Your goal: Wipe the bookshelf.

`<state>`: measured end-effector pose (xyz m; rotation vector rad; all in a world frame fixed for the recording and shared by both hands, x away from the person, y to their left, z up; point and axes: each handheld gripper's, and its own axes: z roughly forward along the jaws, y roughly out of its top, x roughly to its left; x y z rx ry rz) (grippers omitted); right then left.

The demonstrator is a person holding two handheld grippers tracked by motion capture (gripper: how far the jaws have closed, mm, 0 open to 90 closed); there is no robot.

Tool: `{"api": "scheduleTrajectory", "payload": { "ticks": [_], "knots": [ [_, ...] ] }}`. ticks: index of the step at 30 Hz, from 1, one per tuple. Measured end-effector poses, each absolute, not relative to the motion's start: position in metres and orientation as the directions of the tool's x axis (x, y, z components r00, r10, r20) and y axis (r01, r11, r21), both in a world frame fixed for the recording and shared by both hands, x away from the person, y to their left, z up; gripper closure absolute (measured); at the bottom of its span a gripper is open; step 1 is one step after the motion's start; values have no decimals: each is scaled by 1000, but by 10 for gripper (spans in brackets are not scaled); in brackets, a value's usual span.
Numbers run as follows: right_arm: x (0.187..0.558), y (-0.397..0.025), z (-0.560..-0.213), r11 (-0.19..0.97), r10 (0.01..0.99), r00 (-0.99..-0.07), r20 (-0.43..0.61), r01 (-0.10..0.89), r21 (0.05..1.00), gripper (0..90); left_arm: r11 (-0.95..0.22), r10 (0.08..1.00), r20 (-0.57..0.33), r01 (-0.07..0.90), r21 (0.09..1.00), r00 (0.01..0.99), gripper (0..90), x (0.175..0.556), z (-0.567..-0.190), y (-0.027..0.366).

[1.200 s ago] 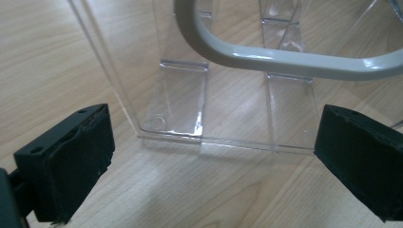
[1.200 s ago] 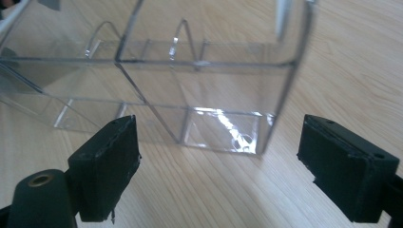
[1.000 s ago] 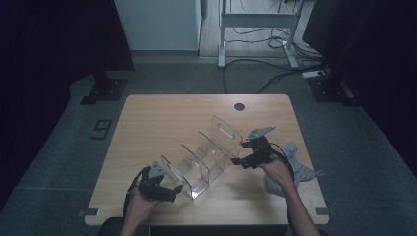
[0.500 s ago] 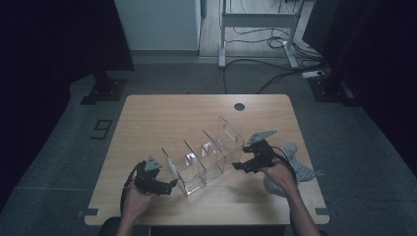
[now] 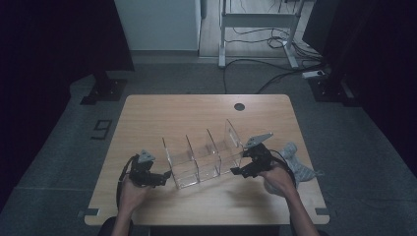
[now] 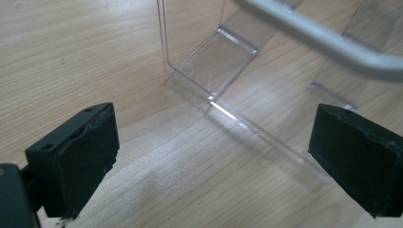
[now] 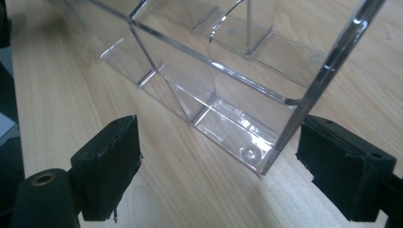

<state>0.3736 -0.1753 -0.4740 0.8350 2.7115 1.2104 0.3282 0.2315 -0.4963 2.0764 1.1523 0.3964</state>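
Wooden surface (image 5: 162, 113) held clear divided organizer (image 5: 204, 157); left tongs (image 5: 164, 176) and right tongs (image 5: 237, 171) sat at its ends, both open, no grip made, gripping likely left to do.

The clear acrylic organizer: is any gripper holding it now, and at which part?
Nothing is held. The left gripper and the right gripper both stand open, each facing one end of the clear acrylic organizer, with jaws apart from its walls.
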Motion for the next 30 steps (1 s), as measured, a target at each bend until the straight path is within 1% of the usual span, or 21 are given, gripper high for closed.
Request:
{"api": "scheduleTrajectory", "payload": {
  "ticks": [5,8,13,18,21,23,28,30],
  "knots": [
    [369,-168,-474,572,478,-865,154,439,693,137,-306,838,-85,593,744,539,37,324,-477,245],
    [368,-166,-474,580,470,-869,153,435,689,138,-299,840,-84,586,753,537,44,323,-470,248],
    [363,-164,-474,596,460,-875,149,429,679,138,-280,843,-83,565,776,531,64,324,-443,252],
    [363,-164,-475,601,457,-877,150,429,674,138,-270,850,-77,557,786,521,65,326,-426,252],
    [362,-163,-476,603,461,-875,150,433,670,138,-268,849,-74,547,793,524,64,327,-412,246],
    [362,-163,-476,605,462,-875,147,432,669,138,-286,834,-65,531,798,547,51,326,-403,235],
    [362,-163,-475,600,462,-874,148,431,674,138,-338,820,-38,537,773,571,35,326,-409,215],
    [361,-163,-474,599,462,-874,148,431,675,137,-346,818,-45,554,757,573,43,326,-416,209]
  ]
}}
